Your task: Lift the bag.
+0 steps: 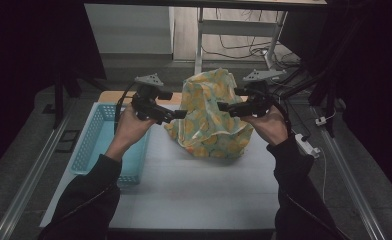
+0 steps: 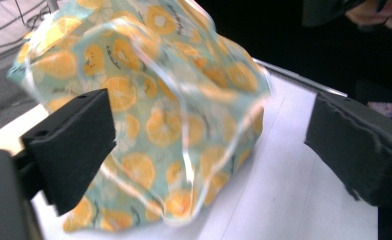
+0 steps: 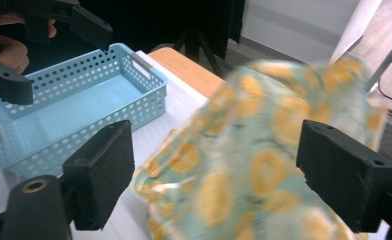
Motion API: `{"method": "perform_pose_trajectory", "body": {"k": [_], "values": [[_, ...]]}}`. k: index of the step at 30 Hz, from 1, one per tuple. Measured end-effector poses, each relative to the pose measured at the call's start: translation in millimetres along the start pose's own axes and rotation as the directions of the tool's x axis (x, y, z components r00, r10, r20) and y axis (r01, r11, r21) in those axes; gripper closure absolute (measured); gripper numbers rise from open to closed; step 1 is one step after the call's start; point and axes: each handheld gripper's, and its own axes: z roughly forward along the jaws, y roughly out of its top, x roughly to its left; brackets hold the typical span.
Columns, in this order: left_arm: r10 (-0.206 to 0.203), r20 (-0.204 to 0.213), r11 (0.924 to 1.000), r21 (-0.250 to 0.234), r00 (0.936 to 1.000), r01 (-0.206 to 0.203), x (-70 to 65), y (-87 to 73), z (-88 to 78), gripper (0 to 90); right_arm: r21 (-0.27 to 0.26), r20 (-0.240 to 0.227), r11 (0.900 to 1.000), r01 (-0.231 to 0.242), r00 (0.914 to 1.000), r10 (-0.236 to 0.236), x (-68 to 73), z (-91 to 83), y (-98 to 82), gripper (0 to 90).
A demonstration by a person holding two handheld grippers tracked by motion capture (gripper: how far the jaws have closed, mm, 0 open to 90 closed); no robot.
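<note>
Cloth [image 1: 210, 115] is being seen heaped at desk [image 1: 194, 190] middle, toward far edge, mound standing tall. Basket [image 1: 91, 142] is being kept along left edge, just beside cloth's left side. Wide bare room is being left from cloth to near edge; narrow strip is being left at right edge. Left gripper [image 1: 180, 114] is being held at cloth's left flank, right gripper [image 1: 224, 106] at its right flank. Both jaw pairs are being held spread wide, nothing clamped; cloth is being framed between them in both gripper views.
</note>
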Motion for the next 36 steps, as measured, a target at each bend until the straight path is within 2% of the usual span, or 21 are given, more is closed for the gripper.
{"method": "perform_pose_trajectory", "body": {"k": [4,10,16,21,26,31,36], "values": [[0.0,0.006,0.9999,0.011,1.0,0.0,-3.7,-14.0,0.9,2.4,-0.007,-0.019,1.0,-0.003,0.9998,0.003,3.8,1.4,-10.9,11.7],[-0.012,0.019,0.9999,0.01,0.9997,0.012,-7.7,-35.5,0.4,0.0,-0.015,-0.022,1.0,0.001,0.9998,-0.002,10.1,3.8,-28.7,6.5],[-0.016,0.008,0.9996,0.024,0.9998,0.016,-10.3,-55.8,-0.5,0.0,-0.02,-0.032,1.0,0.01,0.9994,-0.011,19.8,5.6,-44.9,2.9],[-0.031,-0.002,0.9993,0.018,0.9995,0.031,-14.0,-71.8,-1.3,0.0,-0.03,-0.037,1.0,0.002,0.9993,-0.003,24.9,7.0,-58.7,2.1],[-0.053,0.0,0.9986,0.005,0.9986,0.053,-17.0,-88.8,-0.9,0.0,-0.024,-0.034,1.0,-0.004,0.9994,0.003,27.8,11.4,-73.5,1.4],[-0.071,0.005,0.9975,-0.002,0.9975,0.071,-17.9,-104.2,2.4,0.0,-0.003,-0.027,1.0,0.01,0.9996,-0.01,31.3,18.5,-85.8,0.3],[-0.088,0.009,0.9961,0.009,0.9961,0.088,-19.3,-112.9,5.7,0.0,0.004,-0.012,1.0,0.018,0.9998,-0.018,34.4,23.7,-92.6,0.0]]}}
